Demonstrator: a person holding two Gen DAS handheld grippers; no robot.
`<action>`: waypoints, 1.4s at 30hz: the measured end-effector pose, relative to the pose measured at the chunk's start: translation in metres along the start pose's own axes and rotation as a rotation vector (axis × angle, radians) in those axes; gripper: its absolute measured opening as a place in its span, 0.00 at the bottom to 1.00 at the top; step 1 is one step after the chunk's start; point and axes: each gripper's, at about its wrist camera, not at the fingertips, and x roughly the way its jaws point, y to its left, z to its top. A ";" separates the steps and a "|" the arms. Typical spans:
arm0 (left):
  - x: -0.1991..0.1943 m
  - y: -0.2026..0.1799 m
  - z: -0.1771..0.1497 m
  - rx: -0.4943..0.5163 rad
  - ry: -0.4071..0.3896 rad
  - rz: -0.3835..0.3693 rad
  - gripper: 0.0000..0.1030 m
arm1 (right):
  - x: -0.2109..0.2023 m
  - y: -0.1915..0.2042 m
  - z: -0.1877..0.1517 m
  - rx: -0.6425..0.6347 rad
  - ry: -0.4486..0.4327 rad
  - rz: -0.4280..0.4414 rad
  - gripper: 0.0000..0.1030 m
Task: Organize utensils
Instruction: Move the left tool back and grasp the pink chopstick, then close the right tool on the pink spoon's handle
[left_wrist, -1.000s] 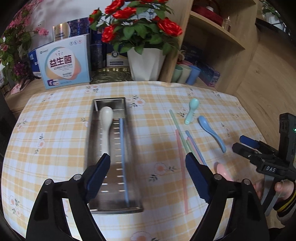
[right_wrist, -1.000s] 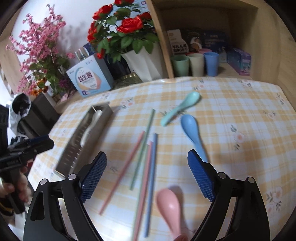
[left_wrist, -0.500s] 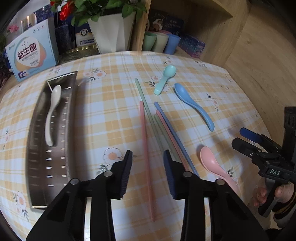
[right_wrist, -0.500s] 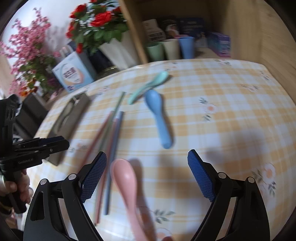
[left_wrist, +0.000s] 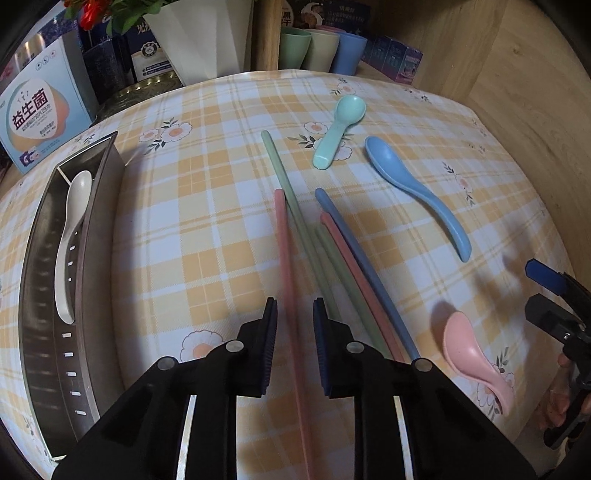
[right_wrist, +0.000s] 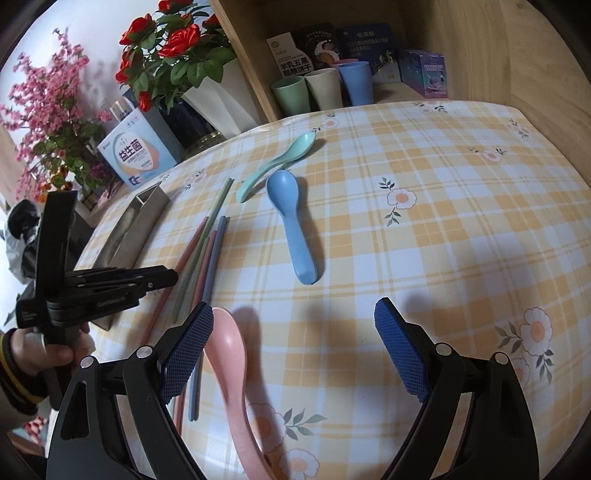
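Observation:
A steel tray on the left holds a white spoon. Several chopsticks lie mid-table: a pink one, green, blue. A mint spoon, a blue spoon and a pink spoon lie to the right. My left gripper straddles the pink chopstick, jaws narrowed, a small gap on each side. My right gripper is open wide above the cloth, its left finger beside the pink spoon; the blue spoon lies ahead.
A white flower pot, a blue-white box, and several cups stand at the table's back edge. Wooden shelf walls bound the right side. The checked cloth is bare to the right.
My left gripper has moved from over the tray to the chopsticks and narrowed its jaws around the pink one. My right gripper shifted right, past the pink spoon, still open.

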 end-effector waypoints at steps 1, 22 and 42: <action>0.002 0.000 0.000 0.001 0.002 0.005 0.16 | 0.000 -0.001 0.000 0.005 0.001 0.004 0.84; 0.001 -0.007 -0.007 -0.014 -0.042 0.087 0.06 | 0.003 0.000 -0.007 0.024 0.034 0.024 0.84; -0.064 0.012 -0.074 -0.177 -0.105 0.013 0.06 | -0.003 0.010 -0.030 -0.050 0.088 0.044 0.75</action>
